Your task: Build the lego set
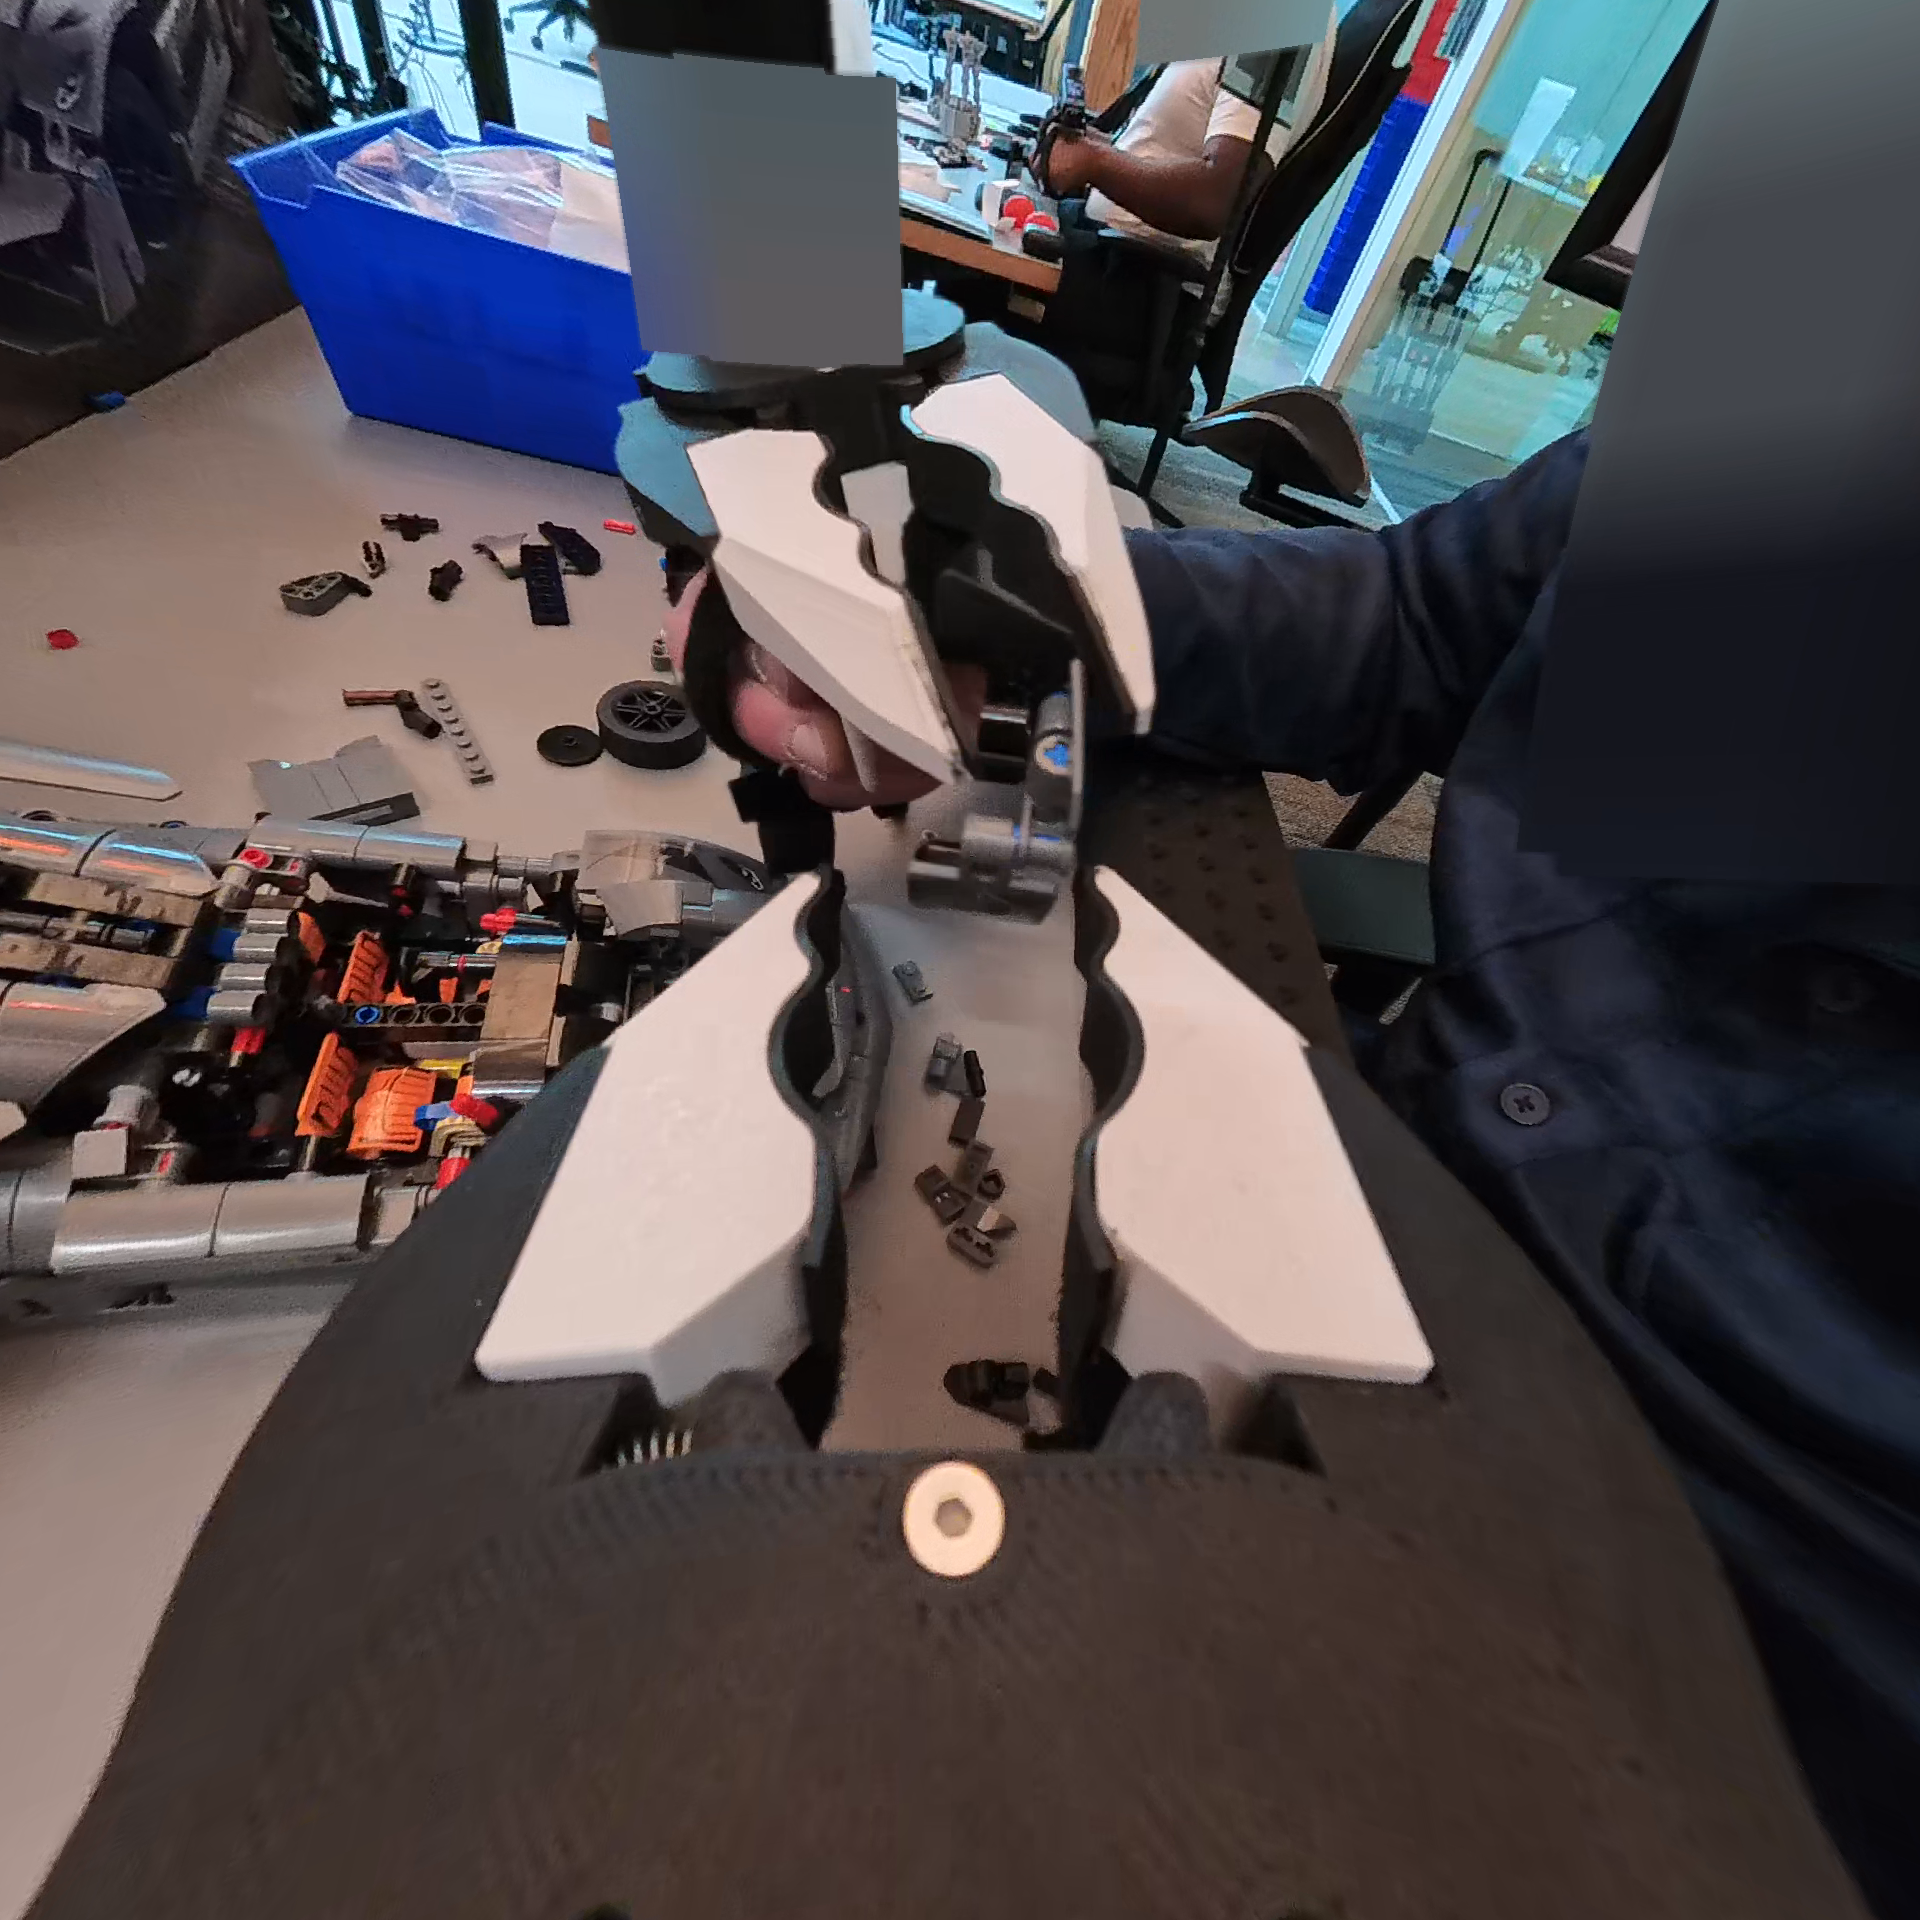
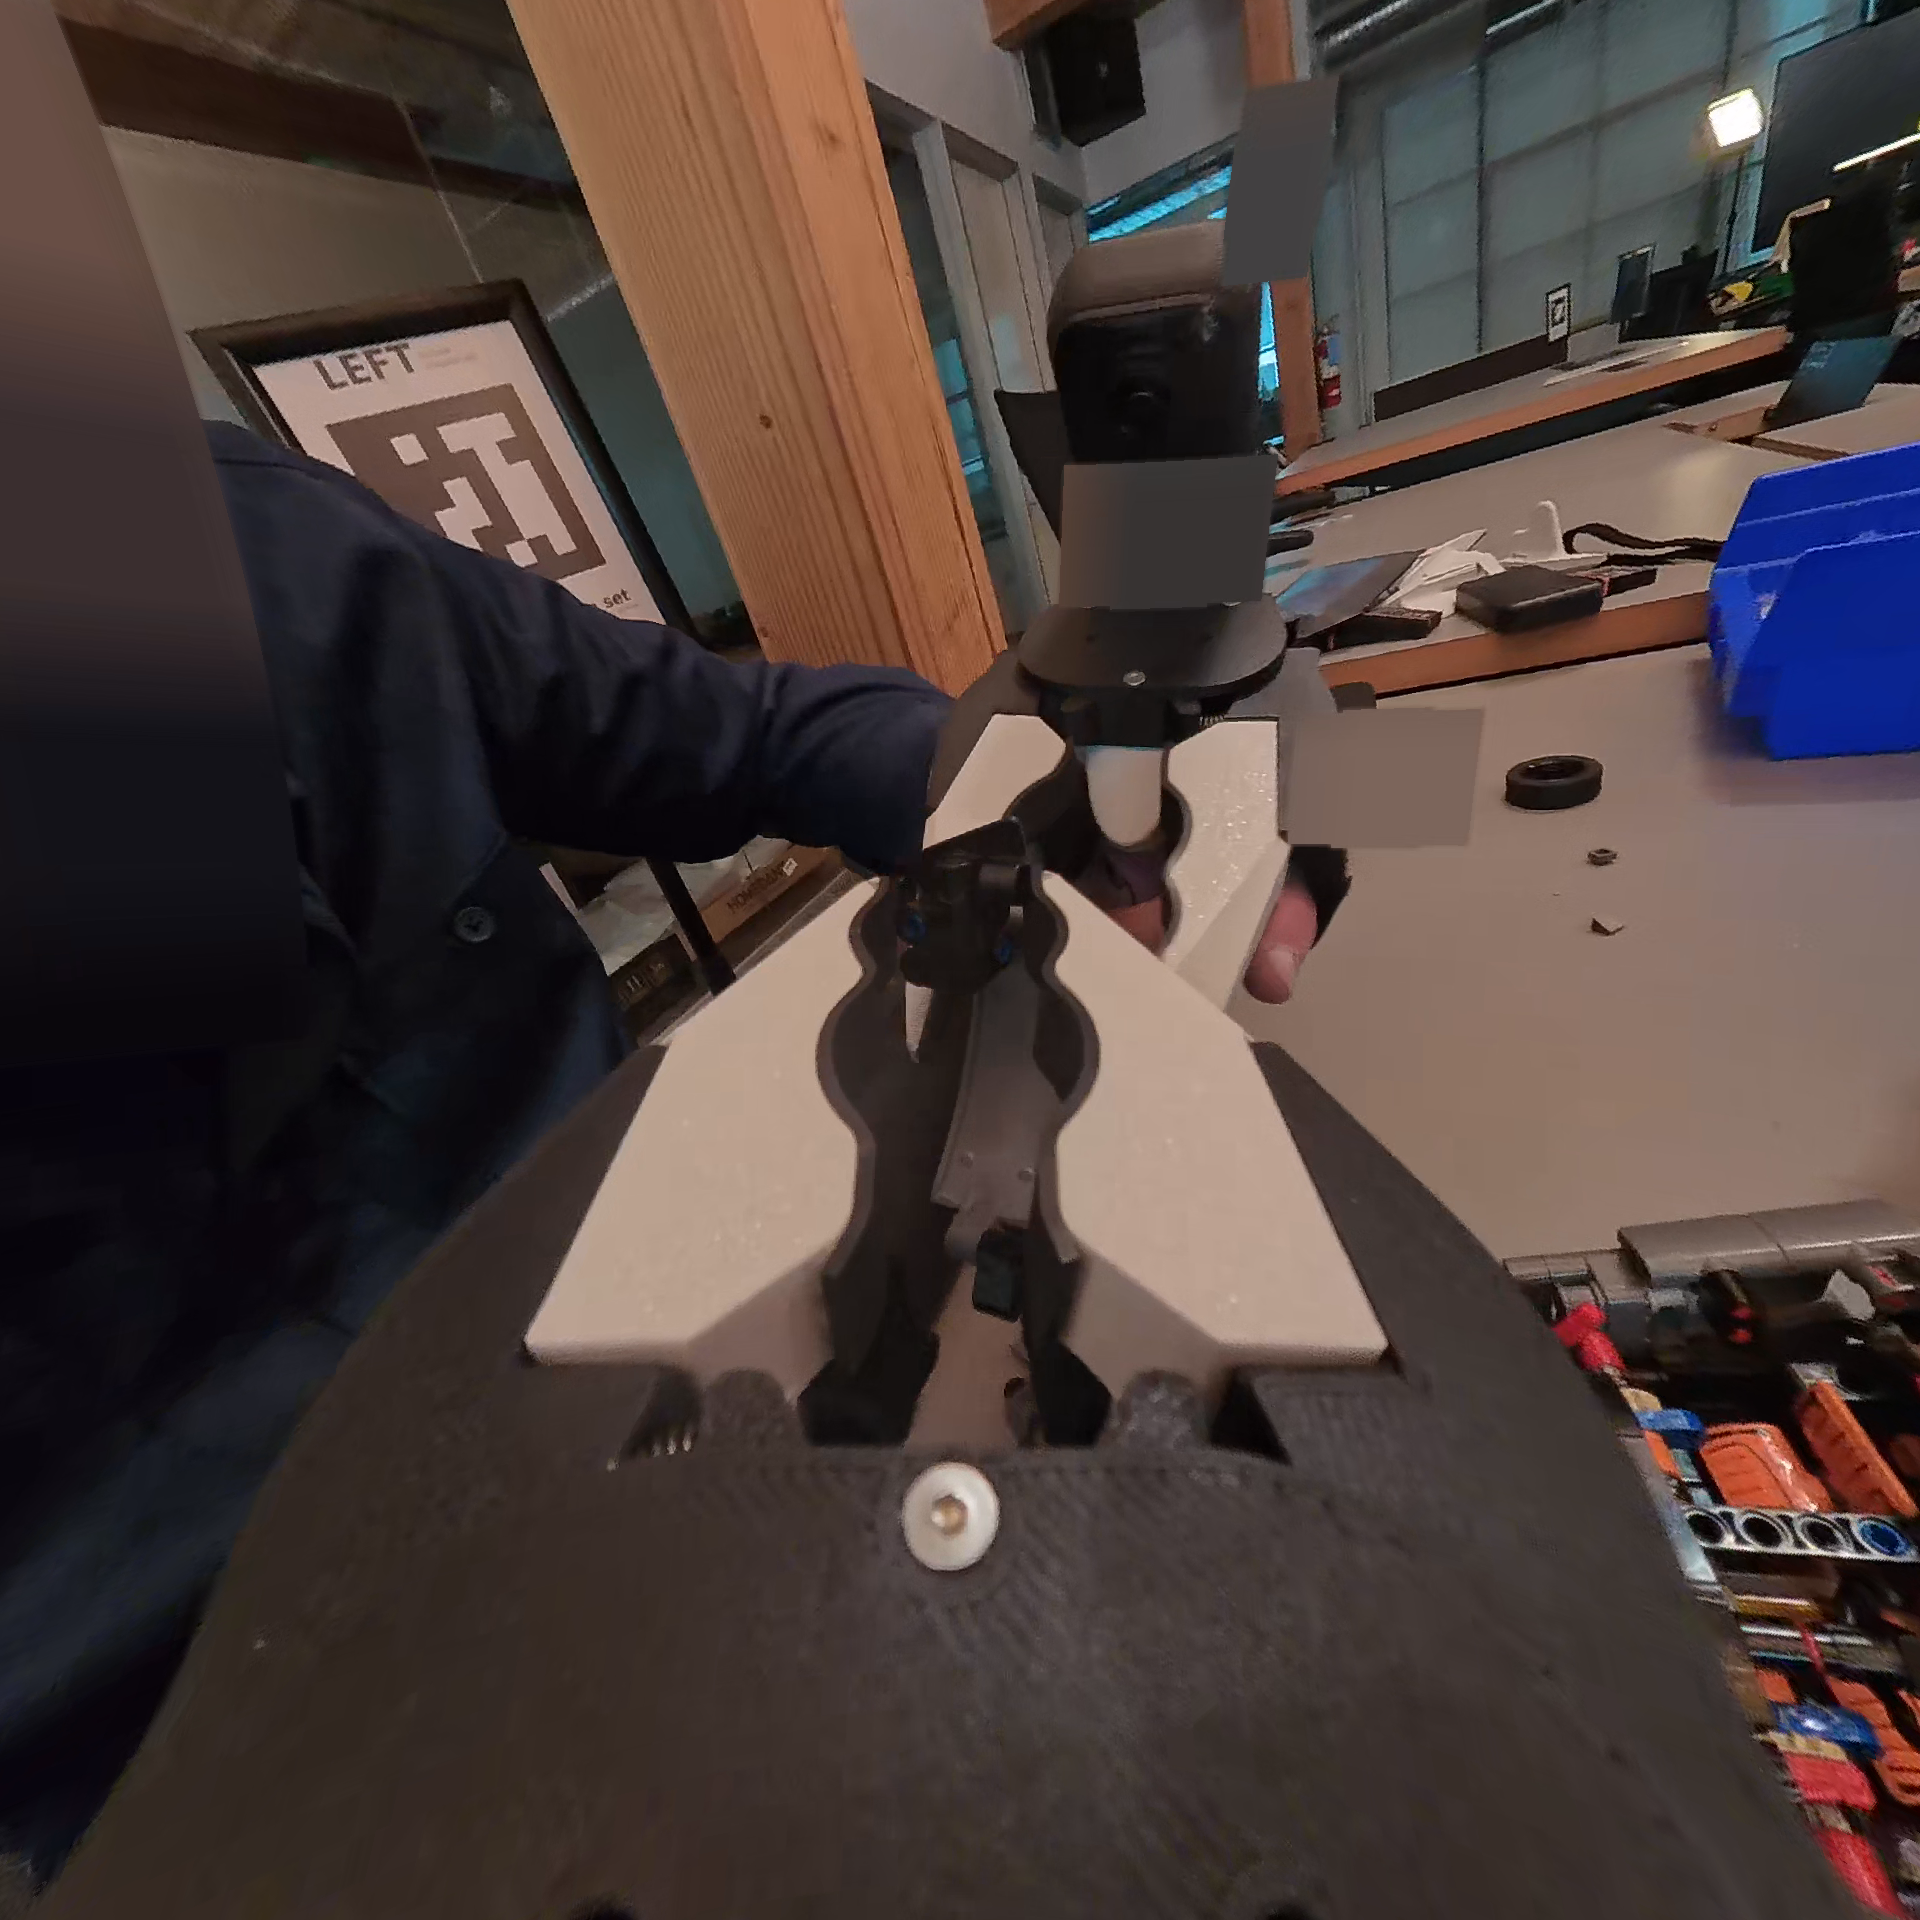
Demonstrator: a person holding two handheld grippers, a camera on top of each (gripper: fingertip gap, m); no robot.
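My right gripper [image 2: 961,899] is shut on a small grey and black lego sub-assembly [image 2: 951,920] and holds it in the air. In the left wrist view the right gripper [image 1: 1044,748] comes down from above, and the sub-assembly [image 1: 992,862] hangs from its tips. My left gripper [image 1: 956,894] is open, its tips on either side of the sub-assembly's lower end, with a gap on the left side. Its white fingers [image 2: 1226,810] face the right gripper in the right wrist view. The large partly built lego car [image 1: 312,1039] lies on the table to the left and also shows in the right wrist view [image 2: 1766,1455].
Small dark loose pieces [image 1: 966,1174] lie on the grey table [image 1: 156,520] under the left gripper, with more pieces and a black wheel [image 1: 649,724] farther back. A blue bin [image 1: 447,301] stands behind. A loose tyre [image 2: 1553,779] lies near a blue bin [image 2: 1829,623]. The person's dark sleeve [image 1: 1351,644] is on the right. The gap from one gripper's tips to the other's is roughly 4 cm.
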